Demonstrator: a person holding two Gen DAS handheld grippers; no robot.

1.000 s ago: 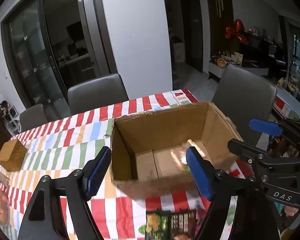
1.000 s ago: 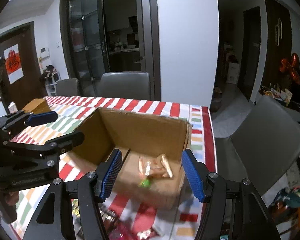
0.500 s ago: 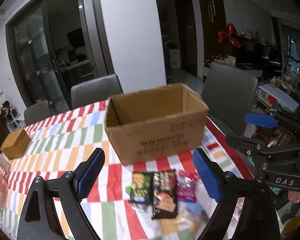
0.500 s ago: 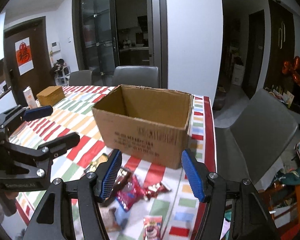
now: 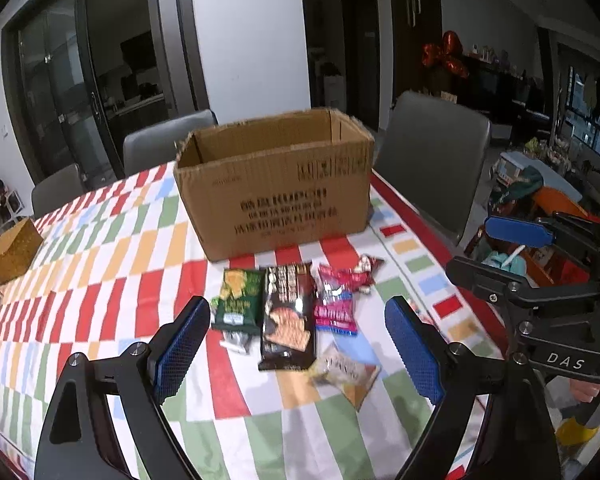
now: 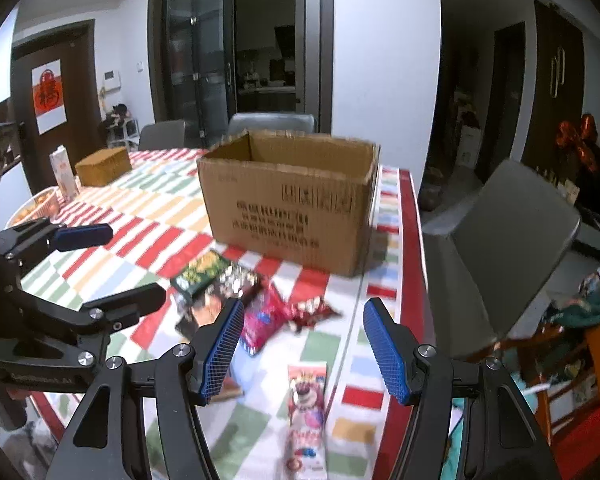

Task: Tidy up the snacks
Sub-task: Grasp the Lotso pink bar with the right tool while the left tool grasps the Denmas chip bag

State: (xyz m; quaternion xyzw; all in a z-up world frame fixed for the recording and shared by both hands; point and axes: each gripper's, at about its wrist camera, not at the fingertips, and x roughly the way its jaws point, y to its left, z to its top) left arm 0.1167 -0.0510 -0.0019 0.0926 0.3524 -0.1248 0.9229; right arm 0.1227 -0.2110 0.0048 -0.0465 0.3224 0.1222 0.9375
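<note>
the left gripper (image 5: 296, 344) is held spread wide above the striped tablecloth (image 5: 112, 280), nothing between its pads. directly ahead of it a green packet (image 5: 238, 300), a dark packet (image 5: 287, 316) and a pink packet (image 5: 334, 306) are laid side by side, long axes pointing toward the cardboard box (image 5: 276, 196) behind them. the right gripper (image 6: 304, 352) is likewise released and empty (a pink strawberry packet (image 6: 306, 408) lies just below its gap, lengthwise along the fingers). each gripper is judged nearest to the packet named last for it
</note>
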